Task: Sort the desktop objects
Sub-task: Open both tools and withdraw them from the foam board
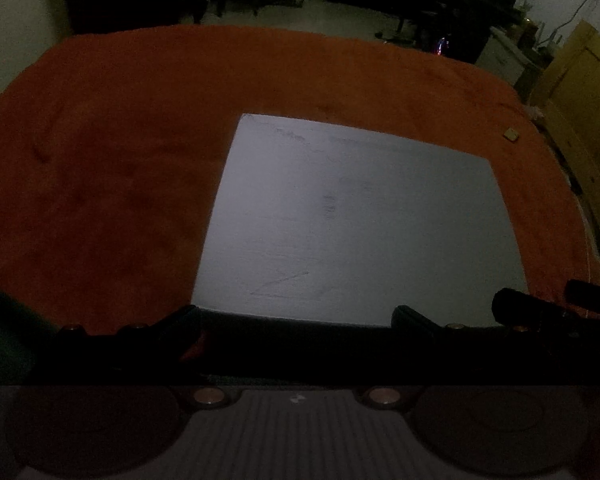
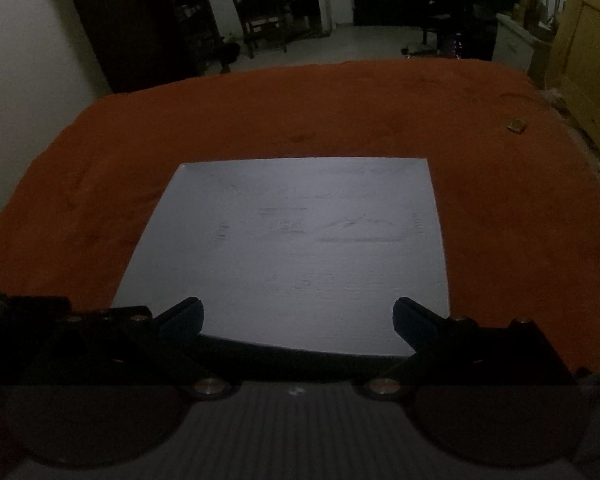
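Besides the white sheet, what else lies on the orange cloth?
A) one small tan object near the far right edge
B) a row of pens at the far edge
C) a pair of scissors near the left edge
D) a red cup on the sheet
A: the only other thing on the orange cloth is one small tan object far right, apart from the white sheet.

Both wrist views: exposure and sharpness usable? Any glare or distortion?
Left wrist view: very dim, the white sheet is soft and its markings smeared, the left gripper nearly lost in black. Right wrist view: dim too, but the sheet's markings read a little better. Both: strong fisheye bending of the orange cloth, no glare.
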